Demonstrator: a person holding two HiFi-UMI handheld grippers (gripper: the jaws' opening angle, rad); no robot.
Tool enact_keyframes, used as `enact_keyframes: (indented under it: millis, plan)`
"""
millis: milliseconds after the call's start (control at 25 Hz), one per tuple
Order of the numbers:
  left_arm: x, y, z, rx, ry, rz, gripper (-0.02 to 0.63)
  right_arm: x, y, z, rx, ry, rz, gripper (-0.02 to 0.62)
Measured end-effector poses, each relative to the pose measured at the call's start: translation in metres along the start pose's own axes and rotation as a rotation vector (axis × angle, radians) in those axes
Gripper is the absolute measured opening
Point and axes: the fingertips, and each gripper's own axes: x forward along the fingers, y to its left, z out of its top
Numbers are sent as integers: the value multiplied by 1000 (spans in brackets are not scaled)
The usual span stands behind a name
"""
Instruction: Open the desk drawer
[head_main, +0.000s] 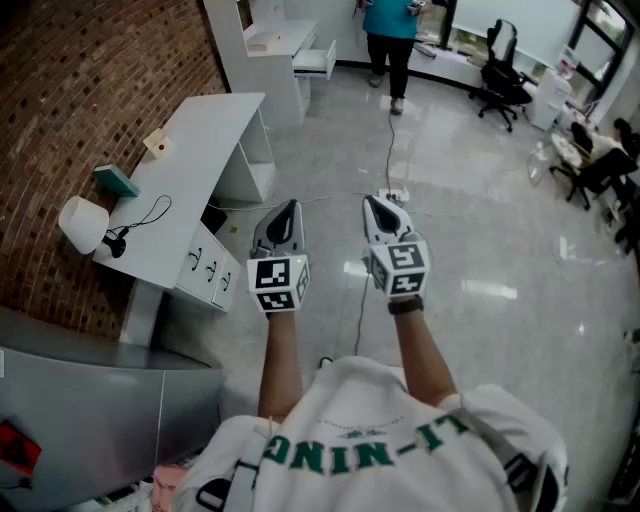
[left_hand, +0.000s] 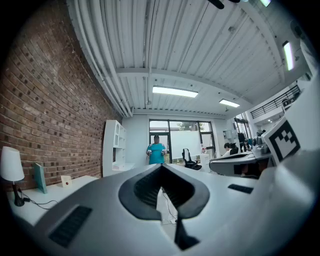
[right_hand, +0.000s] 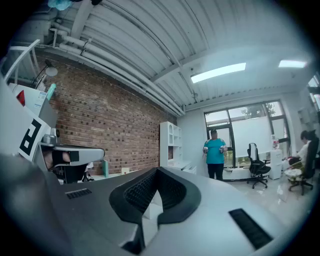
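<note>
Both grippers are held level over open, glossy grey floor (head_main: 480, 250) at mid-frame. On the left gripper (head_main: 289, 206) and the right gripper (head_main: 373, 201) the fingers are pressed together, with nothing held. A smooth white counter (head_main: 200, 140) is set along a rough brick wall (head_main: 90, 80) at the upper left. Its desk drawer (head_main: 204, 267), closed flush and fitted with small dark handles, is seen left of the left gripper, well apart.
</note>
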Motion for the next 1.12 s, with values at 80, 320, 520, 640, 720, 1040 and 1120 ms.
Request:
enact_keyframes:
  millis: [80,320,520,640,720,1040,1120]
  plan:
    - [1,24,-6,-7,9,11,-8,22,19,-2,0,0,21,-11]
    - [-15,97,-25,-25,34,95,-8,83,89,-12,-1,35,129,-11]
    - [-41,157,-42,-69,50,222,-8,124,154,-13,-23,51,269,-11]
    - [-60,191,-53,-95,60,314,-8,148,193,-13,-57,56,353,-10]
    - [-71,212,-61,-102,68,382,-8,163,221,-14,-62,52,435,-11]
    - [-101,280,-97,-126,118,653,-8,221,306,-47,-67,87,749,-10]
    - [-99,289,-101,-142,119,717,-8,233,320,-55,-70,100,838,-9]
